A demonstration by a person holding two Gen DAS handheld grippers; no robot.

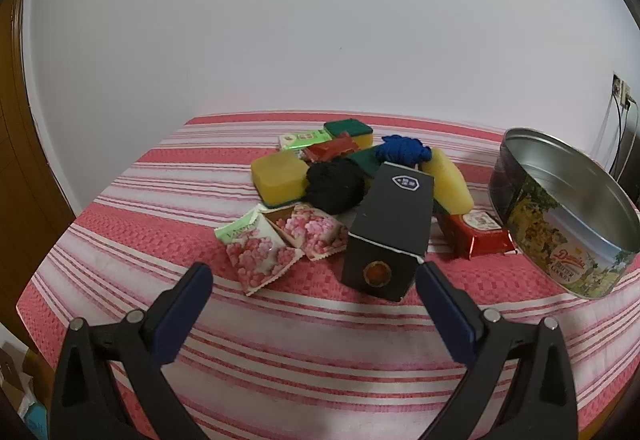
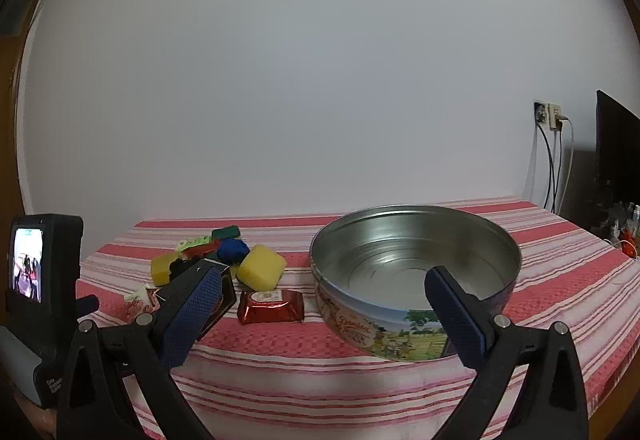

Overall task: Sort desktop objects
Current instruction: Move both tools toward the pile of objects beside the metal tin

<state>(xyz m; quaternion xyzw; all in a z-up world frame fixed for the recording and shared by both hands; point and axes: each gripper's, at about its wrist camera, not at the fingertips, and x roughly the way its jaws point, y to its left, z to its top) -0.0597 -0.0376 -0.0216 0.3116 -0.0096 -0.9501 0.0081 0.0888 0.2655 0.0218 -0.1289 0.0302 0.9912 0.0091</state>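
A pile of objects lies on the striped cloth: a black box (image 1: pixel 386 232), two pink snack packets (image 1: pixel 280 244), yellow sponges (image 1: pixel 278 178), a black yarn ball (image 1: pixel 335 185), a blue yarn ball (image 1: pixel 404 150) and a red foil packet (image 1: pixel 476 234). An empty round cookie tin (image 2: pixel 416 272) stands to the right. My left gripper (image 1: pixel 314 282) is open, just short of the black box. My right gripper (image 2: pixel 324 294) is open in front of the tin, empty. The red packet (image 2: pixel 271 306) and a yellow sponge (image 2: pixel 261 267) lie left of the tin.
The red-and-white striped tablecloth (image 1: pixel 304 344) covers the table against a white wall. The left gripper's camera body (image 2: pixel 38 280) shows at the left of the right wrist view. A wall socket with cables (image 2: pixel 550 116) and a dark screen (image 2: pixel 618 144) are at the far right.
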